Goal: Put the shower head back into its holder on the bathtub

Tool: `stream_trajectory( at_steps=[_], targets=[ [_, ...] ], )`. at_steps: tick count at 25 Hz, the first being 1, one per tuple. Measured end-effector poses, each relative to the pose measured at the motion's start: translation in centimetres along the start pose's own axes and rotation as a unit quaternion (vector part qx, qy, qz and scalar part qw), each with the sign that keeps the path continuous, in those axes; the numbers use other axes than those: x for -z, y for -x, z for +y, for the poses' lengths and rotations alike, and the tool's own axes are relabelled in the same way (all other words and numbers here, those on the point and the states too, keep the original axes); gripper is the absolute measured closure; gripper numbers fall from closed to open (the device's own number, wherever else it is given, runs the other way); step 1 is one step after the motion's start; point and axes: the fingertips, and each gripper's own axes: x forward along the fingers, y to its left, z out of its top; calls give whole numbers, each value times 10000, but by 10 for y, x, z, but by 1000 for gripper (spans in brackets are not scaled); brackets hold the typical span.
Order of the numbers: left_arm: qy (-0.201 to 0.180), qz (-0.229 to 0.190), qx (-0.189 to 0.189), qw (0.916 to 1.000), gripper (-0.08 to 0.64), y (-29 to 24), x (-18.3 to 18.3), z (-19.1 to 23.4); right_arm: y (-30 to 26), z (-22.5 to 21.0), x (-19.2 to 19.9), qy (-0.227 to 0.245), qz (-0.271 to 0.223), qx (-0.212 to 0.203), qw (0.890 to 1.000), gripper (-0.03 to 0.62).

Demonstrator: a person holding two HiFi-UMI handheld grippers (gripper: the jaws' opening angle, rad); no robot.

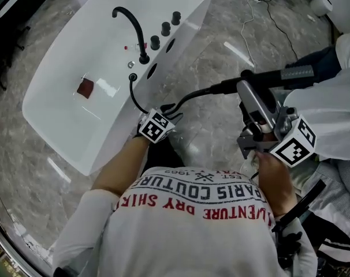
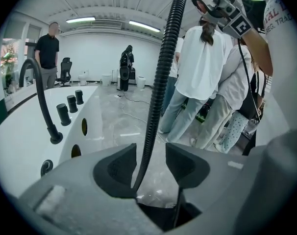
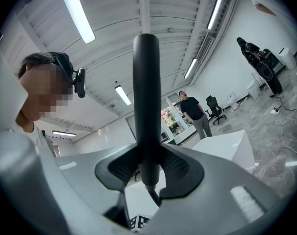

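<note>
Our fingers [image 3: 123,169] on the right gripper [image 3: 148,169] are closed tight on the shower head [image 3: 146,102], both pads pressed against its black handle close to the lower end. The fingers [image 2: 120,166] of the left gripper [image 2: 151,164] stand wide apart. The ribbed hose [image 2: 163,77] runs up through the gap, nearer the left pad, and nothing squeezes it; whether it brushes that pad we cannot tell.

We judge this split to be deliberate. A firm clamp low on the handle lets us steer the whole wand, while the loose left jaws act as a guide. The slack can slide through them and be fed toward the dark opening [image 1: 133,77] on the rim of the bathtub [image 1: 189,16]. The hose disappears into that opening, and we take it for the holder.

The shower head hangs in the air to the right of the tub, well apart from that opening. In the head view its long axis runs across the picture, with the hose end toward the tub and the free end toward the right edge, away from the holder. In the right gripper view it crosses the jaws squarely and rises from the pads toward the ceiling. How steeply it really tilts we cannot settle. As we read it, the wand must be turned hose end first toward the rim before it can seat.
</note>
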Motion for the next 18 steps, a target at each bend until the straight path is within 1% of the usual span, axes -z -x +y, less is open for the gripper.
stream_trajectory(
  at_steps=[4, 5, 7, 8, 13, 18],
  targets=[
    [74, 6, -43, 10000, 371, -14, 8, 3, 5, -1, -2, -223, -86, -85, 9997, 456],
    [48, 2, -63, 10000, 383, -16, 7, 6, 5, -2, -3, -246, -100, -93, 9996, 456],
    [-20, -32, -135, 9999, 479, -17, 5, 12, 2, -4, -5, -201, -91, -55, 9997, 456],
    [-31, -47, -141, 9999, 488, -18, 5, 14, 1, -5, -6, -152, -79, -19, 9999, 456],
    [-23, -18, -56, 10000, 491, -14, 11, 14, -2, -12, -9, 108, -48, 229, 9997, 456],
    [-83, 36, -62, 9999, 493, 3, 16, 13, -6, -16, -6, 346, 52, 453, 9984, 456]
  ],
)
